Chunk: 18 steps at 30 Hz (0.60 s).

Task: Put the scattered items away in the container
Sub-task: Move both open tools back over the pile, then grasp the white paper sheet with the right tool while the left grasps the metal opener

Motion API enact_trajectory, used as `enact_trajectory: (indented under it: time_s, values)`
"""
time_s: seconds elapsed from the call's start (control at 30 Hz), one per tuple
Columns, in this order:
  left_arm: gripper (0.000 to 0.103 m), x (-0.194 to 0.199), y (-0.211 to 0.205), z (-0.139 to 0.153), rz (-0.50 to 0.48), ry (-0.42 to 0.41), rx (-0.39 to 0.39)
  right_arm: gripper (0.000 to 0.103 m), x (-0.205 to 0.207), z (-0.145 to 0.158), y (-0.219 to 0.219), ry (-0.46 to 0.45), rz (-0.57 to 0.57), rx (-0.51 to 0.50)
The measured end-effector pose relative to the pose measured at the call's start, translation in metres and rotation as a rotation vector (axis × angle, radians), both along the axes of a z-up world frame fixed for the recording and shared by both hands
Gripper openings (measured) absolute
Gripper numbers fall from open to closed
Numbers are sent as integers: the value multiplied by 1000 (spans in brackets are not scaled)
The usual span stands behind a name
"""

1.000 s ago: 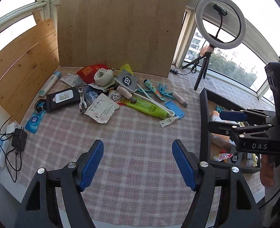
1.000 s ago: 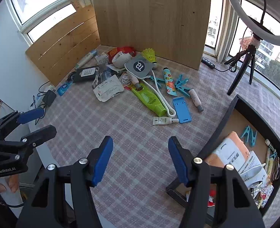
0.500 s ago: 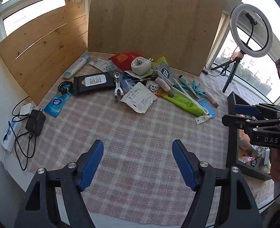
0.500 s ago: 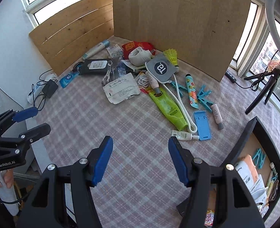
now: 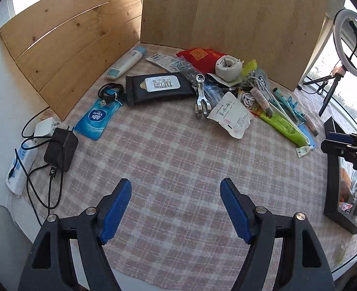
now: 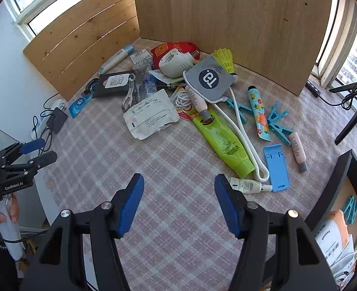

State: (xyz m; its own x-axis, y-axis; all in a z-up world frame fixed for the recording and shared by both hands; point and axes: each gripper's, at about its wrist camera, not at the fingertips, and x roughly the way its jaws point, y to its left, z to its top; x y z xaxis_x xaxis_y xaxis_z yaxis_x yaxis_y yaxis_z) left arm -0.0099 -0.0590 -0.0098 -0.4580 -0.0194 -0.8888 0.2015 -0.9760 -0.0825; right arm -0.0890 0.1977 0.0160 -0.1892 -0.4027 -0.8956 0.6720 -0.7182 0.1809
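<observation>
Many things lie in a pile at the far side of the bench (image 5: pixel 178 160). Left gripper (image 5: pixel 176 208) hangs wide apart, holding nothing. The black wipes pack (image 5: pixel 157 88) looks soft; grab its middle.

Right gripper (image 6: pixel 179 205) is apart too. The box (image 6: pixel 348 167) is cut off.

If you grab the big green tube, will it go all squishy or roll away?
The green tube looks like soft plastic with a flat crimped end, so it would probably dent under the fingers rather than stay stiff. It lies flat on the cloth, so rolling seems unlikely. A white cord runs along it and might drag.
</observation>
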Motion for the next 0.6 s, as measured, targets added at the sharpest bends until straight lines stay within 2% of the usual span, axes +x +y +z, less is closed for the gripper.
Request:
enact_trajectory:
  time_s: [0.13, 0.27, 0.43, 0.53, 0.6]
  values:
    - [74, -23, -4, -15, -4, -11, 124, 60, -18, -10, -14, -27, 10, 14]
    - [74, -48, -4, -26, 12, -20, 188, 60, -26, -13, -33, -6, 35, 23]
    - [74, -86, -14, -31, 26, -29, 218, 60, -20, -26, -61, -7, 129, 40]
    - [74, -111, -19, -36, 26, -43, 234, 65, -18, -42, -83, -1, 155, 80]
    - [74, -127, -20, -42, 23, -61, 234, 65, -23, -52, -95, -31, 153, 83]
